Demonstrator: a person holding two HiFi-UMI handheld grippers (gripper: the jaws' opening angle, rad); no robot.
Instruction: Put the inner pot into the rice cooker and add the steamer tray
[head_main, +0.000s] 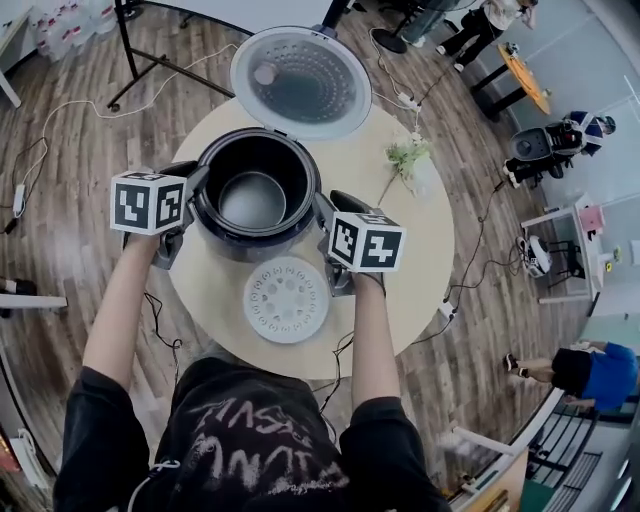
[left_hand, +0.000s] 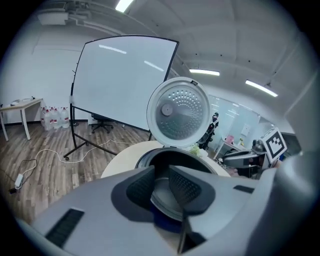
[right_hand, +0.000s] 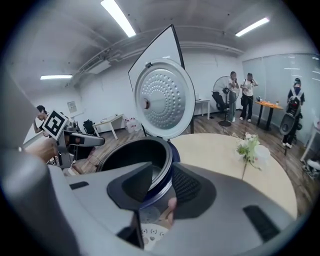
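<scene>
My left claw (head_main: 192, 190) pinches the inner pot (head_main: 252, 200) by its rim at nine o'clock, and my right claw (head_main: 325, 210) pinches it at three. The pot sits in the mouth of the rice cooker (head_main: 258, 247), below the open lid (head_main: 300, 80); I cannot tell whether it is fully seated. The steamer tray (head_main: 286, 299) lies untouched on the table (head_main: 420, 250) at six o'clock, so that step is left.

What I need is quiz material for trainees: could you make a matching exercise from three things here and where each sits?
Things: 1 inner pot; 2 steamer tray; 3 lid.
Places: A flat on the table, near side; B standing open, far side; C between the left gripper and the right gripper.
Pairs: 1-C; 2-A; 3-B.
</scene>
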